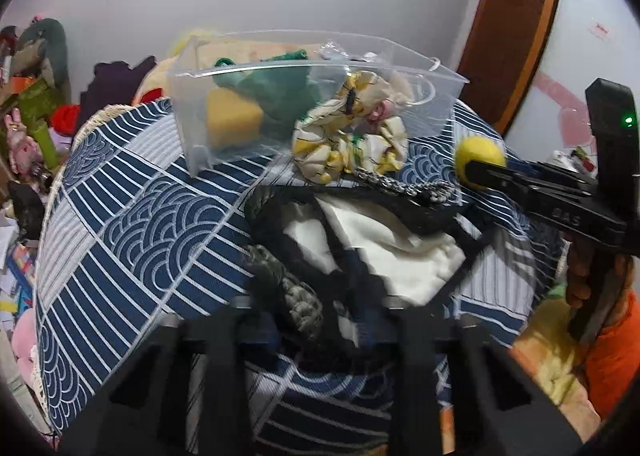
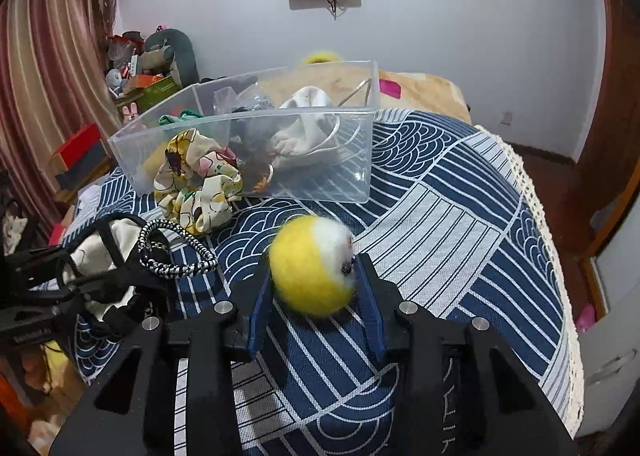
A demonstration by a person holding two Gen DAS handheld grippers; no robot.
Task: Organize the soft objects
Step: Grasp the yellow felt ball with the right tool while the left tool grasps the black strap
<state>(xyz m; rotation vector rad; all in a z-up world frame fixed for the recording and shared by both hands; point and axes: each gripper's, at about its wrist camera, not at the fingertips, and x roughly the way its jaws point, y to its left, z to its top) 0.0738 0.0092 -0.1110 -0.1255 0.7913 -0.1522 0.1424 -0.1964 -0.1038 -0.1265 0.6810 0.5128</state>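
Right tool (image 2: 314,280) — clamped on felt ball (image 2: 310,266); carry high over clear bin (image 2: 240,123) rim before release — left tool (image 1: 320,320) pinches black-and-white cloth (image 1: 360,252)

From my left wrist feed I can make out raised lettering on the side of the right gripper (image 1: 480,171), but only as something like "DAS", too blurred to trust. On the right wrist feed, the left gripper (image 2: 52,288) carries a pale printed word along its body that smears out unreadably. I can read nothing else.
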